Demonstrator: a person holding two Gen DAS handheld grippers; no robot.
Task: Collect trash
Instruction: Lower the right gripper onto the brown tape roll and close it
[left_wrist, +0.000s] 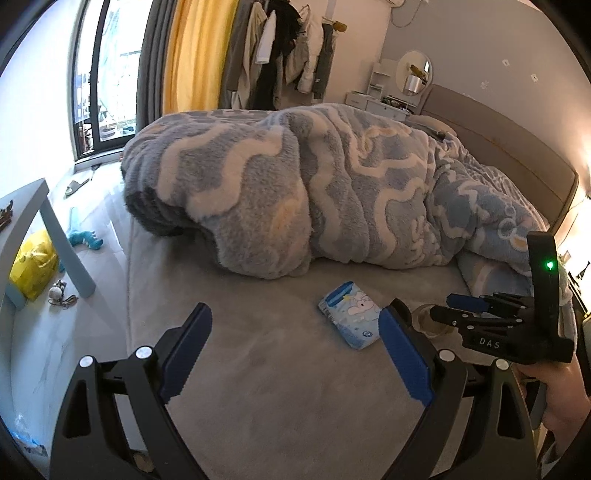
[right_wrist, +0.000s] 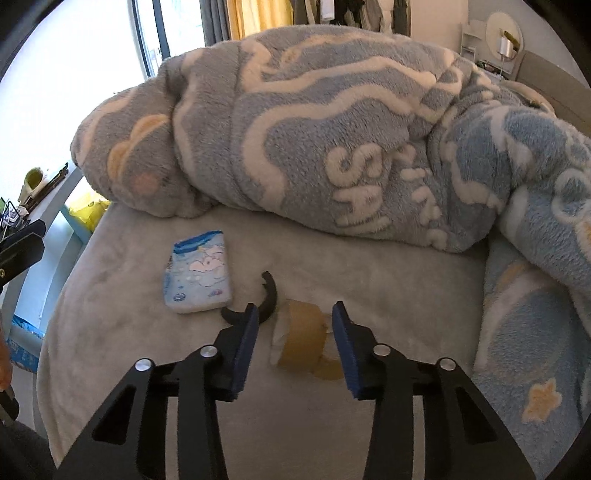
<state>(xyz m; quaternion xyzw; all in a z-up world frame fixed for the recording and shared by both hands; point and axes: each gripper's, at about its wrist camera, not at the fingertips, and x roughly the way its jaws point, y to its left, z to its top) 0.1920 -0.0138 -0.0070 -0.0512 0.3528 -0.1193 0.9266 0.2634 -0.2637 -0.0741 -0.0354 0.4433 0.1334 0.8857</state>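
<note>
A tape roll (right_wrist: 303, 334) is seen lying on the bed (right_wrist: 388, 280), toward its near edge, between the spread jaws of the right gripper (right_wrist: 295, 345) and not yet clamped. Just beside it lie a black curved piece (right_wrist: 269, 299) and a tissue pack (right_wrist: 199, 271), both untouched. No item is judged collected; all three remain. The right gripper is levelled low over the roll. The left gripper (left_wrist: 295, 354) is held further back with jaws wide and empty, aimed past the pack toward the blanket (left_wrist: 295, 184).
</note>
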